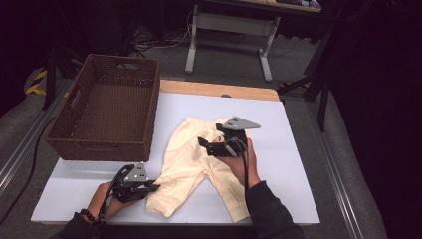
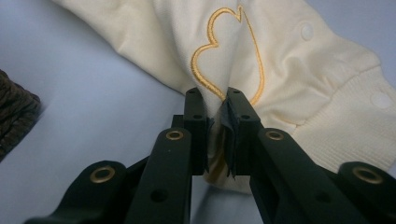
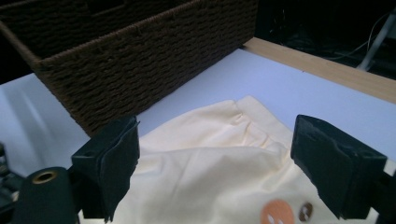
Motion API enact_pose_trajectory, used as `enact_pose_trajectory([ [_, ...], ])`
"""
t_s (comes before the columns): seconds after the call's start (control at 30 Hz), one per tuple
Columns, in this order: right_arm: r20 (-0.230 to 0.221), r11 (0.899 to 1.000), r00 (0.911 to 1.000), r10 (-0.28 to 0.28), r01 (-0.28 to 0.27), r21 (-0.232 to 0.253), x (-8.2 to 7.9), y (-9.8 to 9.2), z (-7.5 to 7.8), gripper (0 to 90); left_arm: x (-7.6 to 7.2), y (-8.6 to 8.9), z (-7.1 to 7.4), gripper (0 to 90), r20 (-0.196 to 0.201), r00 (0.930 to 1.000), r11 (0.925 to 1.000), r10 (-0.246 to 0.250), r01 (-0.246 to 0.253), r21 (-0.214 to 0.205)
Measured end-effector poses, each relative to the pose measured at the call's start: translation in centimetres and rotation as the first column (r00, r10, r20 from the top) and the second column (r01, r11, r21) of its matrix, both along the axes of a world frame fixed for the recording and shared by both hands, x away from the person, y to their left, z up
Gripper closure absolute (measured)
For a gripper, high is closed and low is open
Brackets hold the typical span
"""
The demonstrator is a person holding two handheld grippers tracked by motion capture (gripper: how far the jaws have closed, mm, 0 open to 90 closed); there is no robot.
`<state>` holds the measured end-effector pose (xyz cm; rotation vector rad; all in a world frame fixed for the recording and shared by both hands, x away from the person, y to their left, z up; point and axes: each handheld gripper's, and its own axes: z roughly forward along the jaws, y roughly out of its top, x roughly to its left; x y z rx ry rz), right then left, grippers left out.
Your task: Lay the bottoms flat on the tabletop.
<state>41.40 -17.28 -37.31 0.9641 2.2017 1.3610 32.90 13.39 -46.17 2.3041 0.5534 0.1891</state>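
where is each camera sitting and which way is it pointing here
High view: fixed above the person's side, looking forward and down on the table; both forearms enter from the bottom, the left tool pinching the pale yellow trousers.
Left gripper view: rides the left tool, looking along its jaws, shut on a trouser leg.
Right gripper view: rides the right tool, jaws wide apart over the trousers, facing the wicker basket.
Shared: every view shows trousers and basket.

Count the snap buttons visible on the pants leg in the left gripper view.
2. One snap button sits on the leg above the cuff, the other snap button on the ribbed cuff. Folds may hide more.
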Motion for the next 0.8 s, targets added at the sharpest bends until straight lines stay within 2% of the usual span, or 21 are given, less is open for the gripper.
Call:
enact_pose_trajectory([
  [0.07, -0.024, 1.000, 0.9997, -0.004, 0.004, -0.022, 1.1, 1.7, -0.4, 18.0, 0.0, 0.0, 0.0, 81.3, 0.006, 1.0000, 1.0000, -0.002, 0.002, 0.007],
  [0.17, -0.080, 0.998, 0.9967, 0.014, -0.018, -0.053, 2.7, 4.3, -1.1, 21.1, -0.1, -0.2, 0.0, 81.2, 0.000, 1.0000, 1.0000, 0.001, -0.001, -0.002],
  [0.2, -0.106, 0.998, 0.9941, 0.024, -0.029, -0.052, 3.1, 5.1, -1.4, 22.8, -0.1, -0.3, 0.0, 81.2, 0.001, 1.0000, 1.0000, -0.008, 0.008, -0.001],
  [0.27, -0.128, 0.996, 0.9915, 0.024, -0.035, -0.088, 4.0, 6.8, -2.2, 23.7, -0.3, -0.6, 0.0, 81.1, 0.005, 0.9999, 0.9999, -0.013, 0.013, 0.002],
  [0.33, -0.171, 0.993, 0.9848, 0.030, -0.049, -0.109, 4.8, 8.4, -3.1, 25.3, -0.3, -0.7, 0.1, 81.0, 0.013, 0.9996, 0.9997, -0.024, 0.024, 0.006],
  [0.37, -0.176, 0.987, 0.9840, 0.028, -0.055, -0.151, 5.2, 9.1, -3.6, 25.0, -0.4, -0.8, 0.0, 80.9, 0.002, 0.9997, 0.9997, -0.026, 0.026, 0.000],
  [0.43, -0.195, 0.974, 0.9807, 0.000, -0.044, -0.222, 6.1, 10.3, -4.7, 25.0, -0.4, -0.9, 0.0, 80.4, 0.012, 0.9996, 0.9996, -0.027, 0.027, -0.001],
  [0.5, -0.228, 0.964, 0.9731, -0.032, -0.030, -0.265, 7.0, 11.0, -5.8, 25.4, -0.4, -1.0, 0.0, 79.6, 0.010, 0.9997, 0.9997, -0.021, 0.021, -0.008],
  [0.57, -0.249, 0.961, 0.9672, -0.050, -0.021, -0.276, 7.6, 11.1, -6.4, 26.0, -0.5, -1.0, -0.1, 77.6, 0.009, 0.9999, 0.9997, -0.014, 0.015, -0.018],
  [0.63, -0.250, 0.957, 0.9657, -0.069, -0.007, -0.289, 7.9, 11.3, -6.7, 26.1, -0.5, -1.0, -0.1, 73.3, -0.011, 0.9998, 0.9996, -0.015, 0.014, -0.025],
  [0.67, -0.253, 0.957, 0.9651, -0.066, -0.011, -0.291, 8.0, 11.5, -6.8, 26.4, -0.4, -1.1, -0.2, 69.8, -0.007, 0.9998, 0.9994, -0.017, 0.017, -0.029],
  [0.77, -0.243, 0.943, 0.9671, -0.074, -0.012, -0.333, 8.1, 12.1, -7.1, 27.2, -0.4, -1.2, -0.1, 56.0, 0.000, 1.0000, 0.9999, -0.005, 0.005, -0.016],
  [0.8, -0.242, 0.943, 0.9674, -0.075, -0.010, -0.333, 8.0, 12.3, -7.1, 27.2, -0.4, -1.2, 0.0, 49.5, -0.002, 1.0000, 0.9999, 0.001, -0.001, -0.014],
])
